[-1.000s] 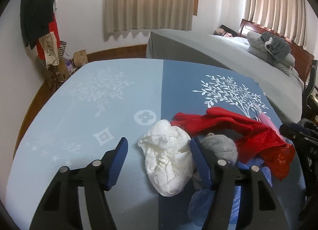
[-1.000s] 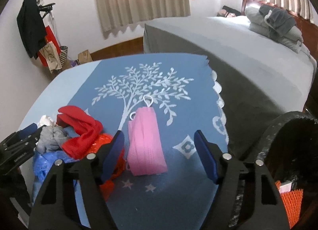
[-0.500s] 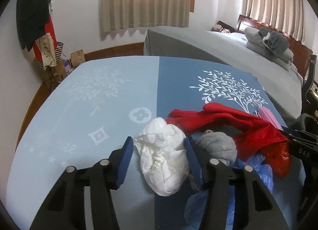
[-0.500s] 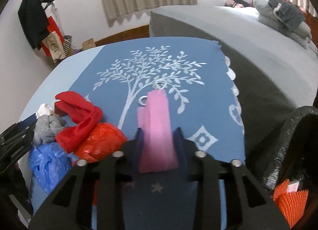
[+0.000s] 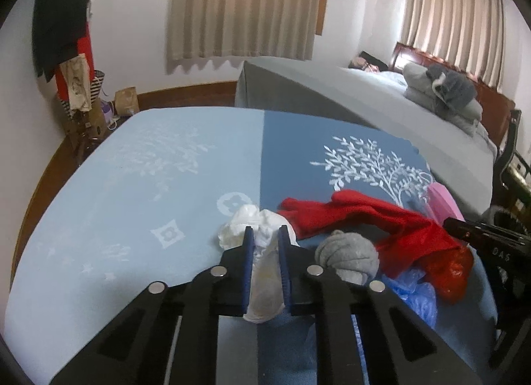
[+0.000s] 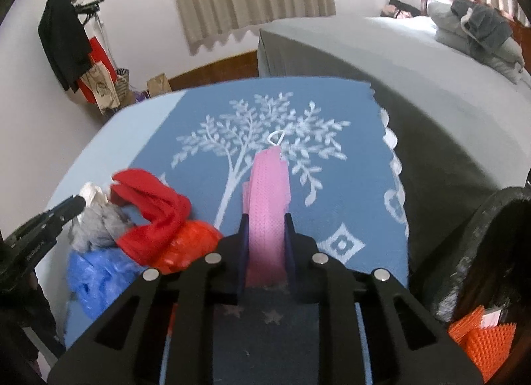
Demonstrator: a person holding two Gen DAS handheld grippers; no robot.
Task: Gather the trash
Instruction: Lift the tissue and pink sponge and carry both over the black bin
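My left gripper is shut on a crumpled white tissue wad on the blue table cloth. My right gripper is shut on a pink face mask, whose white ear loop sticks out ahead. The mask also shows at the right in the left wrist view. Next to the wad lie a red cloth, a grey sock ball, a red plastic bag and a blue plastic bag.
A black bin with orange trash stands at the right of the table. A grey bed with pillows lies beyond. A coat rack and paper bags stand at the far left wall.
Both grippers have closed from open: the left onto the white tissue wad, the right onto the pink mask, which now stands folded between the jaws.
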